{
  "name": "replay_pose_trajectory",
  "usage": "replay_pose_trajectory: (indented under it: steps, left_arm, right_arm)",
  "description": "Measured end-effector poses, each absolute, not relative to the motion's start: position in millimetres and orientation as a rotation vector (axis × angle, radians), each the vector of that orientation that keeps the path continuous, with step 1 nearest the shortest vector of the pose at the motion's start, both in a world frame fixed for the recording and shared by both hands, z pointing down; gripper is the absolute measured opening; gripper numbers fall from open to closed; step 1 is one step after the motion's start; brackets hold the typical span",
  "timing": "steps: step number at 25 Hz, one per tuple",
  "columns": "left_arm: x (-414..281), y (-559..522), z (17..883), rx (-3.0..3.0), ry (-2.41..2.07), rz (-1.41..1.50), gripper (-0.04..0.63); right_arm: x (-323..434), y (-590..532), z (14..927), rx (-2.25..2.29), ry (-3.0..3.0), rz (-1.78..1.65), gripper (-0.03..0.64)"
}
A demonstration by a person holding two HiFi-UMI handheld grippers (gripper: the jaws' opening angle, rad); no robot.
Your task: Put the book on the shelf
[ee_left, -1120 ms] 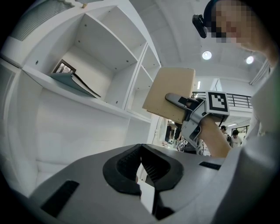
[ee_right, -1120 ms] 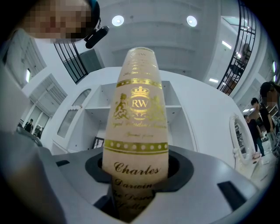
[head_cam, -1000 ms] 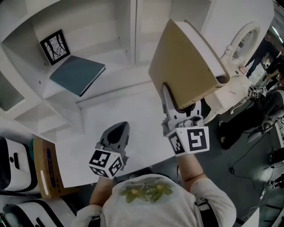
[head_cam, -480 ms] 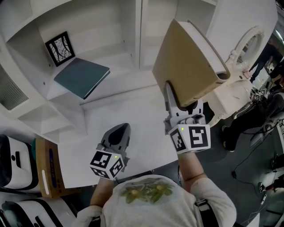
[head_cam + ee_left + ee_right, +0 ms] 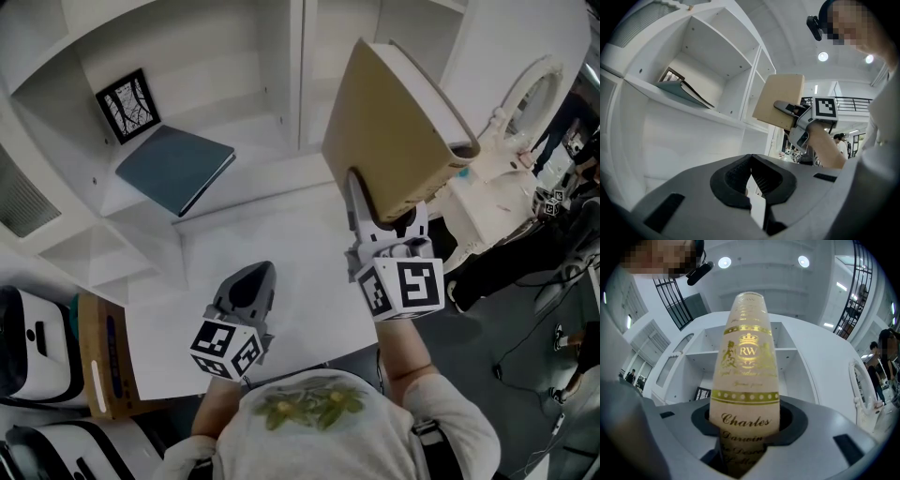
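Observation:
A thick tan book (image 5: 394,131) with gold print on its spine (image 5: 747,376) stands upright in the air, its lower end clamped in my right gripper (image 5: 380,214). It hangs over the white table's (image 5: 272,234) far right part, in front of the white shelf (image 5: 296,75). From the left gripper view the book (image 5: 778,101) is level with the shelf's upper compartments. My left gripper (image 5: 248,281) hovers low over the table's near side, shut and empty (image 5: 750,176). A teal book (image 5: 176,167) lies flat in the left compartment beside a small framed picture (image 5: 125,103).
A white ring-shaped fixture (image 5: 525,94) stands right of the shelf. A cardboard box (image 5: 98,356) and white devices (image 5: 28,337) sit at the lower left beside the table. People stand at the far right edge (image 5: 572,150).
The head view has shifted slightly, so the shelf sits a little further right. The right gripper keeps the book raised in nearly the same spot. The left gripper has not moved.

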State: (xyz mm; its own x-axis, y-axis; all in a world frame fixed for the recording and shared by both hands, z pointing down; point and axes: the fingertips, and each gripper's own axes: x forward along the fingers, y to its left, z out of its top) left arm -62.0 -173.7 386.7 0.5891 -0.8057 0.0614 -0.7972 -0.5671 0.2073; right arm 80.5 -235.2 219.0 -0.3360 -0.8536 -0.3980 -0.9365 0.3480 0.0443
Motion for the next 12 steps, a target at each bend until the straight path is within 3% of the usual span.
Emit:
replay_pose_trajectory:
  steps: [12]
  left_arm:
    - [-69, -189, 386, 2.608, -1.346, -0.046, 0.028]
  right_arm:
    - [75, -257, 219, -1.605, 2.323, 0.372, 0.233]
